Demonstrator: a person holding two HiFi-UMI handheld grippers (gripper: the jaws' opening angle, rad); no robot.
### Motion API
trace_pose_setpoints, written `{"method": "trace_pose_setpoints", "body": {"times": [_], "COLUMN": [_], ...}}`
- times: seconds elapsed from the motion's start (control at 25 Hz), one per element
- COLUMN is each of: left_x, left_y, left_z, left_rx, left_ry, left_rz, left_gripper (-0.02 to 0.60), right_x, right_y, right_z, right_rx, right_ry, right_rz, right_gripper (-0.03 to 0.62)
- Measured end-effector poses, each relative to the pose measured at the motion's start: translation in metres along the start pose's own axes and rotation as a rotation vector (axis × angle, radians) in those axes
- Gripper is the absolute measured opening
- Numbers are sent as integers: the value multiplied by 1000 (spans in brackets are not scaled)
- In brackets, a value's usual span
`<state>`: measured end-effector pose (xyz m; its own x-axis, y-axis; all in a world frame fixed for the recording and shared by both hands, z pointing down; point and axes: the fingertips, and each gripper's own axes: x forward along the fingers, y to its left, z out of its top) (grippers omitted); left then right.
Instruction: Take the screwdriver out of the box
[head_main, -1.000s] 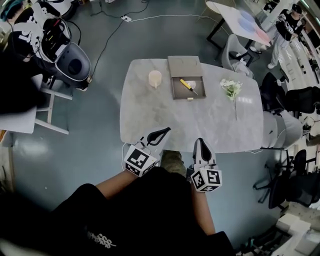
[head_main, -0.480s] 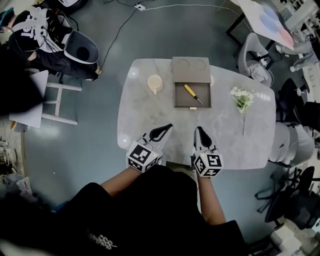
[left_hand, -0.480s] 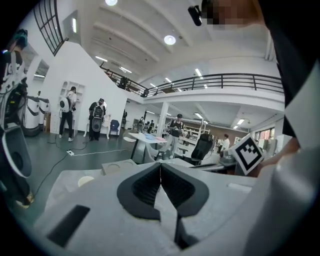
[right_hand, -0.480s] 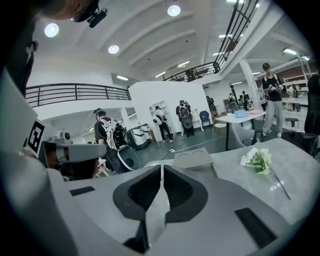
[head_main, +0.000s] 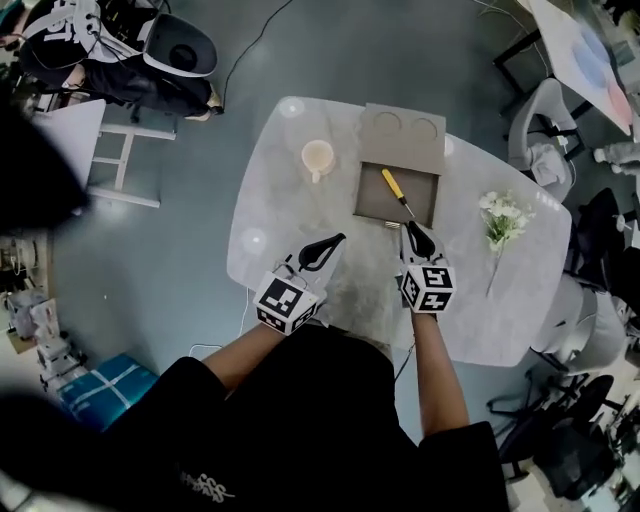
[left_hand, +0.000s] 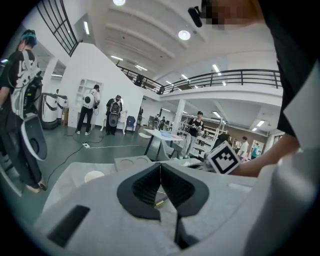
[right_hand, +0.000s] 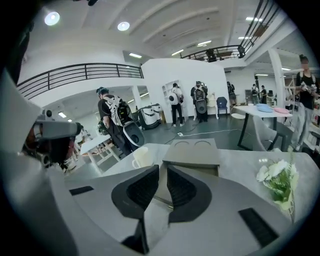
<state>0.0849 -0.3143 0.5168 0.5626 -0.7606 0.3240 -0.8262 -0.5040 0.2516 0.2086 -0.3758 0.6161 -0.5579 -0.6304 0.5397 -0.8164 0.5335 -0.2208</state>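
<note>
Here's the approach phase: the box (head_main: 368, 200) sits open on the bench (head_main: 285, 215), its lid (head_main: 403, 138) flipped back on the far side, and the screwdriver (head_main: 394, 189) lies inside on the box floor, yellow handle toward the lid and shaft angled toward the near right corner. Nothing has it yet. The right claw (head_main: 417, 236) hovers at the box's near edge, tips just short of the screwdriver's blade end, and its own view shows the jaws (right_hand: 163, 170) drawn nearly together with nothing between them, the raised lid straight ahead. The left claw (head_main: 322, 247) hangs over bare bench to the left of the box, clenched too and empty, jaw tips meeting in the left gripper view (left_hand: 160, 166). The cup (head_main: 318, 157) and the flowers (head_main: 503, 213) stand well clear on either side. So the reach looks about done and the grasp not begun. Next, I'd judge, the right claw must spread its jaws, dip over the near wall into the box, and straddle the handle or shaft across its width before closing, since the tool lies flat and low against the box floor.
</note>
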Motion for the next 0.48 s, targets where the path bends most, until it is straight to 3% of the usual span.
{"method": "trace_pose_setpoints", "body": {"times": [0.2, 0.32, 0.48], "left_x": [9, 12, 15], "left_y": [9, 16, 25], "left_z": [1, -3, -14], "left_rx": [-26, -52, -87], "left_ry": [-3, -7, 3], "left_rz": [51, 96, 135], "left_gripper": [17, 17, 17], "right_x": [53, 80, 112], "right_y": [-20, -31, -44], "right_z": [-15, -27, -45], "right_rx": [-99, -152, -178], "right_ry": [111, 178, 263], "right_rz": [41, 61, 78], "right_gripper": [28, 91, 114]}}
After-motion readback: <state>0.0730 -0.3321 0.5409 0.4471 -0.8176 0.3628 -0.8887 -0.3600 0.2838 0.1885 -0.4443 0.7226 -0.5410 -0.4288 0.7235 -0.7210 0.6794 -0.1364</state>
